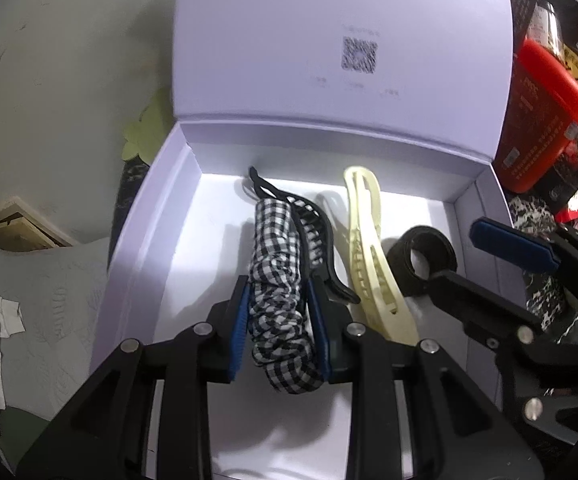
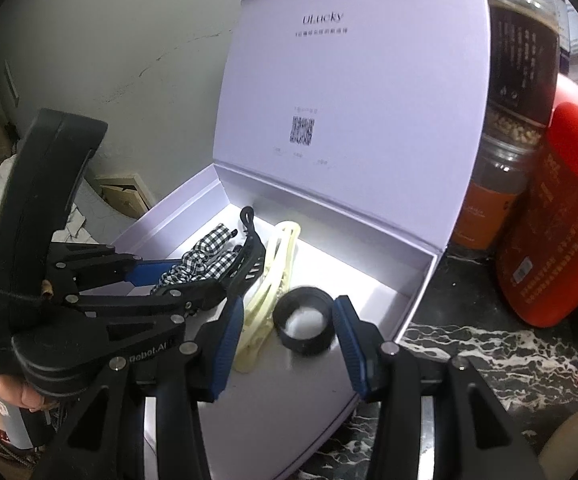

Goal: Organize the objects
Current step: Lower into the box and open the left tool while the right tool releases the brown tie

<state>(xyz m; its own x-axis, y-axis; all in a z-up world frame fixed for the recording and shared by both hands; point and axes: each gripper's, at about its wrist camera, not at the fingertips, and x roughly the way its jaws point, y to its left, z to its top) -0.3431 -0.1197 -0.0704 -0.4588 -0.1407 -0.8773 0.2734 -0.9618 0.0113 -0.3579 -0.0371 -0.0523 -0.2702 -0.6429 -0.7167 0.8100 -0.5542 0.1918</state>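
- The left gripper [image 1: 277, 320] is pointed steeply downward, and its blue-padded jaws are pressed against both sides of a checked scrunchie [image 1: 277, 280].
- The right gripper [image 2: 289, 344] is angled downward beside it, with the jaws held partly apart; a black ring [image 2: 305, 322] is seen between the pads, but contact with them cannot be confirmed.
- Part of a hand [image 2: 13, 392] is seen beneath the left gripper's body in the right wrist view.

A black ring [image 2: 304, 322] is seen between the right gripper's [image 2: 289, 344] parted blue pads, untouched. It lies in the white box [image 2: 417, 280] beside a cream hair clip [image 2: 267, 280].
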